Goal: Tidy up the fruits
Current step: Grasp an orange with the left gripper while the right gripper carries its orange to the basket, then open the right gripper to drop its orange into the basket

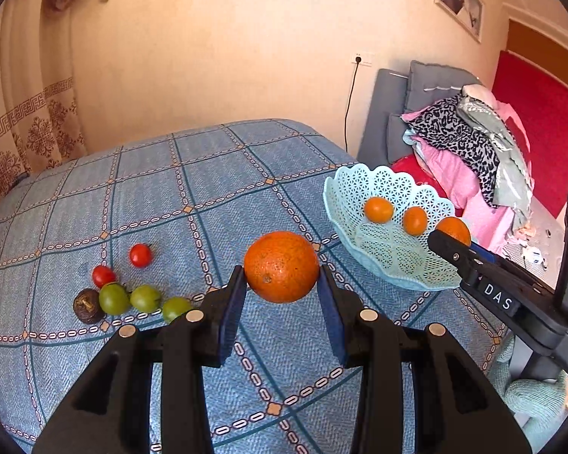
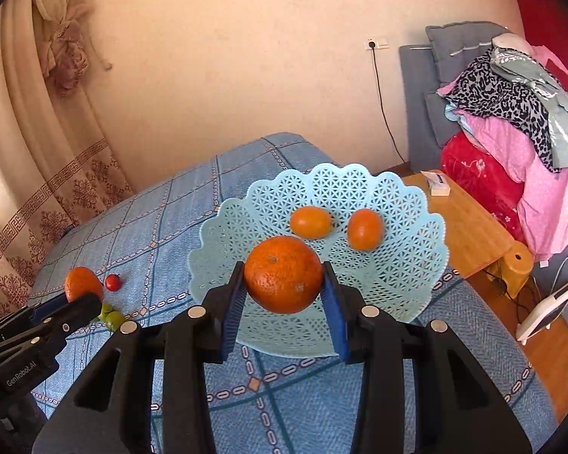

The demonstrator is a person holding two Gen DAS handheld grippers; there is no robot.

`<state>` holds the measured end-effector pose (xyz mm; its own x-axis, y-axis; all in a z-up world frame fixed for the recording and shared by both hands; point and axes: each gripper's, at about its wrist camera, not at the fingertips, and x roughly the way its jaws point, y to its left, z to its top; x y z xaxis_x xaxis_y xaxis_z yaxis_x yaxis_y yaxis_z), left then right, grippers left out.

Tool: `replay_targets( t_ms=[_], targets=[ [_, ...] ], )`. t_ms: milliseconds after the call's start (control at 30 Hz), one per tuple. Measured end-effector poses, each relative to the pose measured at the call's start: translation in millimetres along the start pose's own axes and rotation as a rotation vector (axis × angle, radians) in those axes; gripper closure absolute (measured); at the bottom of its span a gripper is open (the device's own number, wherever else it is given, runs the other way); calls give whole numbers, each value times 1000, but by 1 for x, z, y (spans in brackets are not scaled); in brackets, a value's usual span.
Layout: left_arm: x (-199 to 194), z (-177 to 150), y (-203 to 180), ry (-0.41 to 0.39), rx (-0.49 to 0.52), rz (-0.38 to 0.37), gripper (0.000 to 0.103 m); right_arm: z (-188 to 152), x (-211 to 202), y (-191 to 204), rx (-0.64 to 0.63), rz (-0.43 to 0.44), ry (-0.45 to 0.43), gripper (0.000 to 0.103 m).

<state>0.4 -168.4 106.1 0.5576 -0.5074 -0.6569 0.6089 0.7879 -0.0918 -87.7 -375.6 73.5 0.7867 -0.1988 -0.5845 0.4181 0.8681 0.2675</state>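
Note:
My left gripper is shut on a large orange, held above the blue checked cloth. My right gripper is shut on a second orange, held over the near part of the light blue lattice basket. Two small oranges lie in the basket. In the left wrist view the basket is at the right with my right gripper over its near edge. Two red tomatoes, three green fruits and a dark brown fruit lie at the left.
A wooden side table with a small box stands right of the bed. A grey headboard with piled clothes is behind it. A curtain hangs at the left. A white device sits on the floor.

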Motion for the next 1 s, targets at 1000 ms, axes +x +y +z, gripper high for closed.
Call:
replay_targets(
  t_ms=[1000],
  targets=[
    [68, 20, -89, 67, 148, -72, 63, 13, -10, -62, 132, -66, -55, 35]
  ],
)
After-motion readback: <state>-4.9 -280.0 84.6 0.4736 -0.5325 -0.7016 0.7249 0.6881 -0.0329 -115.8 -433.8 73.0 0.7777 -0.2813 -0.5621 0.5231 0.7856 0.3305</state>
